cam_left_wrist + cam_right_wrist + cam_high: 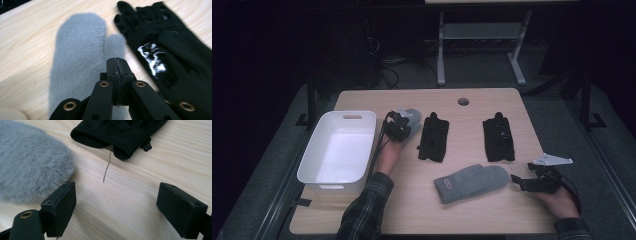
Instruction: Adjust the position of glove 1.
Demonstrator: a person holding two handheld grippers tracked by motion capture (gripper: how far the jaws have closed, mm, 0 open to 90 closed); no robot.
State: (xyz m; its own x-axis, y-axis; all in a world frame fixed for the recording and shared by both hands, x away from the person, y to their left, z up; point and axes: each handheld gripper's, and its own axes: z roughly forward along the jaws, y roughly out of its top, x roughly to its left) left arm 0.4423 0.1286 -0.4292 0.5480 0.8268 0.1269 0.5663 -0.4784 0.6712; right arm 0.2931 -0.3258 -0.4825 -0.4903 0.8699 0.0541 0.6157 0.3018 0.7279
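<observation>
Fluffy grey mitten (pixel 472 182), oval-tipped.

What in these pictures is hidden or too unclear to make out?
- Grey mitten by the bin: high view, mostly covered by the left claw.
- Label on the nearer grey mitten: high view, too small to read.
- Black glove: right claw view, cut off by the top edge.

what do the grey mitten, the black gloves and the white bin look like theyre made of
Grey mitten: fuzzy fleece or faux fur, going by the soft matte nap. Black glove: smooth thin knit or synthetic fabric, with a glossy white print, likely rubbery. White bin: probably hard plastic, with smooth, even walls and a moulded handle slot.
</observation>
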